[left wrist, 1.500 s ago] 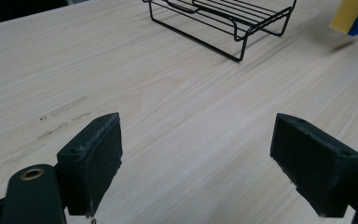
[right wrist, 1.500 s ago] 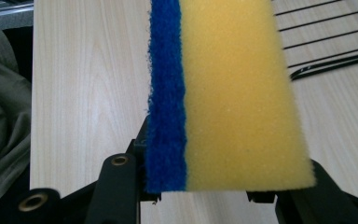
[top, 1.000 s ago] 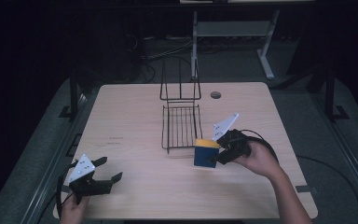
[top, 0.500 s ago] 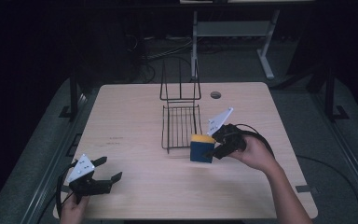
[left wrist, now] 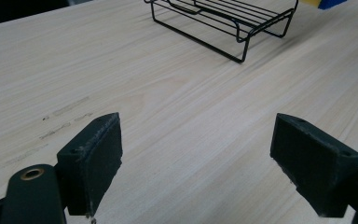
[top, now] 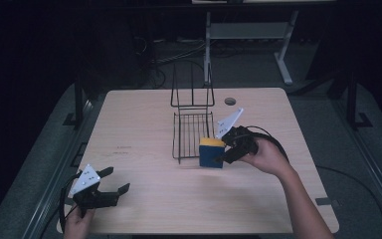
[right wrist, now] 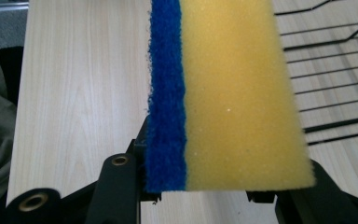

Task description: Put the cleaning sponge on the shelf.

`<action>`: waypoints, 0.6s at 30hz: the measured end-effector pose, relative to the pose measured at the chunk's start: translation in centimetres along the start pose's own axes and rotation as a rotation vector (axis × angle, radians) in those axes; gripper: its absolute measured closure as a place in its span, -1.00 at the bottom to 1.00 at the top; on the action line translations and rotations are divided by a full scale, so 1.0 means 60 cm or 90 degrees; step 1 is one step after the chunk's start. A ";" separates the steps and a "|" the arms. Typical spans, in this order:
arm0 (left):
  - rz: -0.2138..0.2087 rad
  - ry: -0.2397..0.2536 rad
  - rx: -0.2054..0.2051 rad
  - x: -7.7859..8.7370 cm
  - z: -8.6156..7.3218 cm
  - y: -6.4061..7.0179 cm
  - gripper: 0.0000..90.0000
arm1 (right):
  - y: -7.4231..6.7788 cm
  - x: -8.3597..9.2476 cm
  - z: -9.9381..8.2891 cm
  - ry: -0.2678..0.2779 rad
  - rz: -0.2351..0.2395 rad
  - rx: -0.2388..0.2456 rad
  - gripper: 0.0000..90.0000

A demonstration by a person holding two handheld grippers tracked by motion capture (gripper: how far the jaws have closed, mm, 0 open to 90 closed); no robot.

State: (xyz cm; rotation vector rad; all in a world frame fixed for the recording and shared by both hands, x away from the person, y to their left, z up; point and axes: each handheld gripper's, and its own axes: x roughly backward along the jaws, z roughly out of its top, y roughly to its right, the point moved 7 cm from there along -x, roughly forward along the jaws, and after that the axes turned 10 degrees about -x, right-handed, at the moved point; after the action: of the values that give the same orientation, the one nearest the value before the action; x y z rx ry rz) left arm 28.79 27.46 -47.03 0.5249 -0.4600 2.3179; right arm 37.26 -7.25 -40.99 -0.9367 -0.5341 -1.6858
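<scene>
firmly between right gripper (top: 222, 152) jaws: sponge (top: 212, 152)

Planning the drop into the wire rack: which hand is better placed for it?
Right. The right gripper already clamps the yellow-and-blue sponge beside the black wire rack; the left gripper sits open, far off at the table's near edge.

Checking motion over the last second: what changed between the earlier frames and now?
The right gripper, shut on the sponge, carried it up the high view, closer to the wire rack. Grip unchanged. The left gripper stayed put, open, near the table's front-left corner; rack unmoved.
</scene>
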 end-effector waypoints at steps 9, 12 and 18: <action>-0.002 0.000 0.000 0.000 0.000 0.001 -0.64 | 0.015 -0.005 0.012 -0.007 -0.001 -0.005 0.24; -0.002 -0.001 0.000 0.000 0.000 0.000 -0.64 | 0.019 -0.004 0.018 -0.002 0.002 -0.006 0.24; 0.001 0.000 -0.002 0.002 -0.001 -0.001 -0.64 | 0.034 -0.006 0.025 -0.006 0.000 -0.012 0.24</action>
State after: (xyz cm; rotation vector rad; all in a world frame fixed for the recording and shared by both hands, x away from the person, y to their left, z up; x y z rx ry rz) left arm 28.75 27.58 -47.00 0.5242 -0.4636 2.3185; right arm 39.73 -6.55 -40.62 -0.9587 -0.5245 -1.6895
